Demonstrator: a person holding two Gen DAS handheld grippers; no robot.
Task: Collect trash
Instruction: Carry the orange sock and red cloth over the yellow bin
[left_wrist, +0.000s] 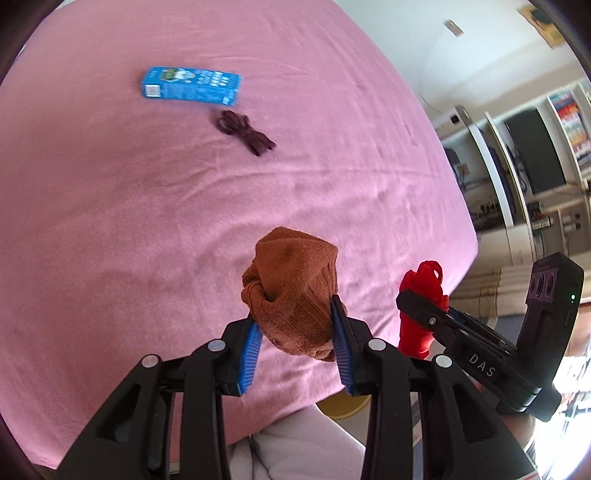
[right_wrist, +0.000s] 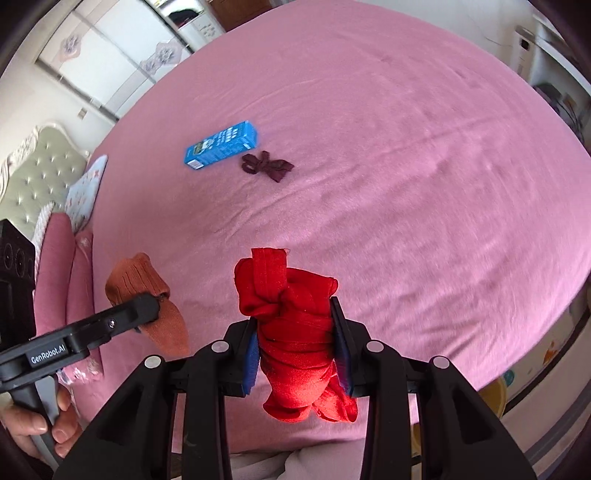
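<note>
both tools (left_wrist: 295, 325) (right_wrist: 295, 332) clamp knotted socks: brown (left_wrist: 295, 291), red (right_wrist: 291, 325).

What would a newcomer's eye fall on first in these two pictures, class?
First, the two knotted cloth bundles: a brown one clamped in the left tongs, a red one in the right tongs, both above the pink bedsheet. Farther off on the sheet lie a blue carton and a dark maroon bundle beside it.
</note>
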